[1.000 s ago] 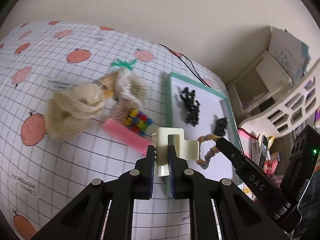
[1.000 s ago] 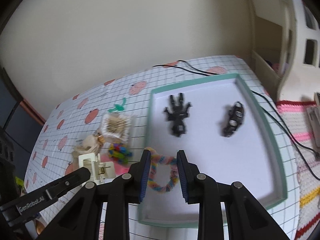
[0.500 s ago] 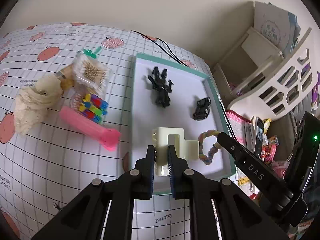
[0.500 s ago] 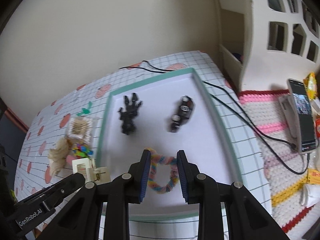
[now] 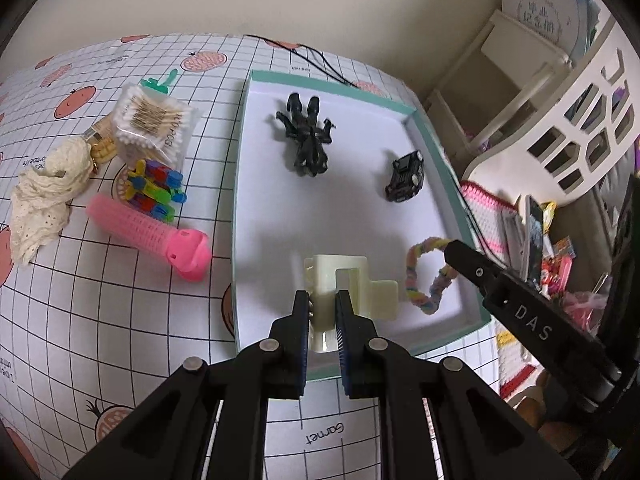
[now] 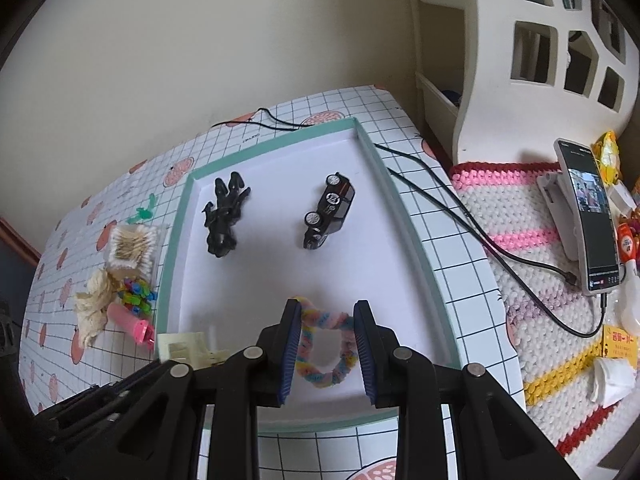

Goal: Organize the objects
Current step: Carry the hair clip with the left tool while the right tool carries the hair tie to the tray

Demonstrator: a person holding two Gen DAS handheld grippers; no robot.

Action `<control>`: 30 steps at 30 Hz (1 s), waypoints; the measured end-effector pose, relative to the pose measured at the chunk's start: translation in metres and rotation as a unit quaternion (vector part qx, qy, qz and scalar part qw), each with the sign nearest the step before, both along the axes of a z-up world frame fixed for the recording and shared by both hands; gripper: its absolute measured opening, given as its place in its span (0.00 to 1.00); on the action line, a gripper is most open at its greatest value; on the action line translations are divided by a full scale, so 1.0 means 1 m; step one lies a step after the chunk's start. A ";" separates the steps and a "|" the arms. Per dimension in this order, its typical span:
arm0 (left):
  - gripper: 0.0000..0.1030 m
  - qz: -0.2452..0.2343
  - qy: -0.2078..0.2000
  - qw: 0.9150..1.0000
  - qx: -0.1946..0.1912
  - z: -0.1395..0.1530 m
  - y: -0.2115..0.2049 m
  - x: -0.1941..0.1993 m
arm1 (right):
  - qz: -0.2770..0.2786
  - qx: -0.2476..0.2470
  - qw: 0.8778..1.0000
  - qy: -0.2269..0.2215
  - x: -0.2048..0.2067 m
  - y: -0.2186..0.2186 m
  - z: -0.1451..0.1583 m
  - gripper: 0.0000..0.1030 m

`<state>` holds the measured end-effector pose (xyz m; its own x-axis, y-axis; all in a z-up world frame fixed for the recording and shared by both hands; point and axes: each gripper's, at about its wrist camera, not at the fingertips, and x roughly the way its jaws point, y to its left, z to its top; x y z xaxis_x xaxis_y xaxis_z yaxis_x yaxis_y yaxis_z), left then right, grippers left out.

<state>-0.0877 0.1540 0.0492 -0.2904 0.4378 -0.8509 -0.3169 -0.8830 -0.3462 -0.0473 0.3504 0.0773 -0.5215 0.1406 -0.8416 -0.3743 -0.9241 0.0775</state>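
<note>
Your left gripper [image 5: 322, 310] is clamped on the cream hair claw clip [image 5: 347, 288], pinching one narrow arm of it so the bulk juts forward past the tips; that grip keeps the clip level and lets you see where it will land. It hangs over the near part of the teal-rimmed tray [image 5: 424, 122], whether touching the floor or just above it I cannot tell. Your right gripper [image 6: 327, 342] is closed on the pastel pipe-cleaner loop [image 6: 324, 354], the pads bracketing its two sides, just right of the clip over the same tray. Ahead of both tools lie a black claw clip [image 5: 306, 138] and a black toy car [image 5: 406, 176], well apart, so the near end is the free space for both loads. Left of the left tool, outside the tray, wait the pink roller [image 5: 150, 230], coloured clips [image 5: 156, 190], cotton swab pack [image 5: 150, 122] and cream cloth [image 5: 44, 196], likely unsorted.
</note>
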 end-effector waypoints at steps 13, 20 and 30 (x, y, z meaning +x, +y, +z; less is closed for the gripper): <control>0.13 -0.008 -0.018 1.000 -0.020 -0.012 0.003 -0.002 | 0.007 0.001 1.000 -0.020 -0.005 -0.010 -0.008 0.29; 0.13 -0.011 -0.020 0.999 -0.023 -0.014 0.004 -0.002 | 0.012 0.003 1.000 -0.024 -0.006 -0.013 -0.009 0.30; 0.13 -0.010 -0.020 1.000 -0.020 -0.013 0.002 -0.002 | 0.015 0.006 1.000 -0.025 -0.006 -0.015 -0.010 0.30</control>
